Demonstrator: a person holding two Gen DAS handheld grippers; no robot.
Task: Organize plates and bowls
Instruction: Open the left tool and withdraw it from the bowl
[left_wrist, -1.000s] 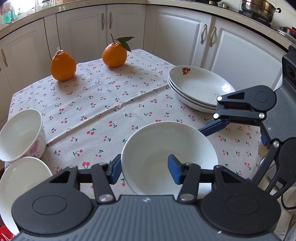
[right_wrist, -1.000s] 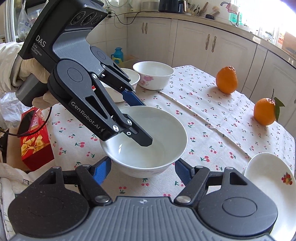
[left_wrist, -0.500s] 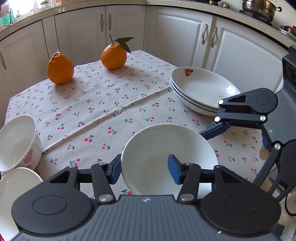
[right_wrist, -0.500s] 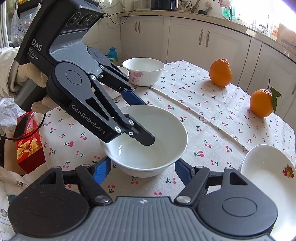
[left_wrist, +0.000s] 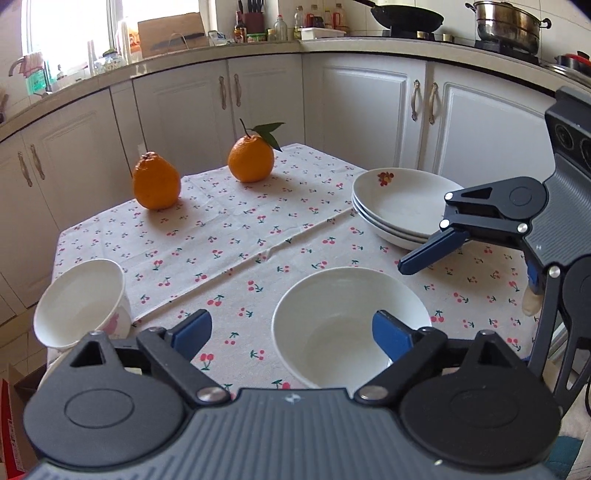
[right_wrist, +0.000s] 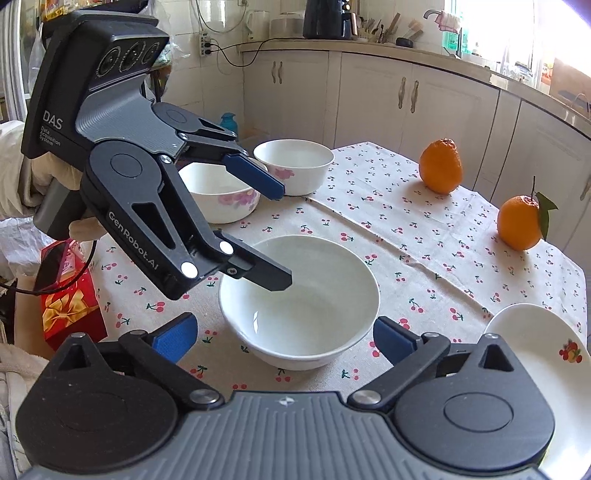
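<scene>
A plain white bowl (left_wrist: 347, 325) (right_wrist: 299, 299) stands on the cherry-print tablecloth (left_wrist: 236, 236). My left gripper (left_wrist: 291, 332) (right_wrist: 277, 234) hovers over the bowl's rim with its jaws opening; one finger hangs above the inside, and neither pad touches it. My right gripper (right_wrist: 284, 339) is also opening, and its blue pads stand clear on either side of the bowl. One right finger (left_wrist: 430, 253) shows in the left wrist view. Two flowered bowls (right_wrist: 295, 162) (right_wrist: 218, 195) sit at the table's far side. A stack of plates (left_wrist: 399, 206) (right_wrist: 535, 343) lies opposite them.
Two oranges (left_wrist: 155, 184) (left_wrist: 251, 158) rest near the table's back edge. A red gift box (right_wrist: 66, 306) stands below the table by the person's gloved hand (right_wrist: 44, 173). White kitchen cabinets (left_wrist: 362, 118) surround the table closely.
Both grippers' jaws have spread wide and let go of the white bowl, which now rests on the cloth. The left gripper has lifted and tilted up a little.
</scene>
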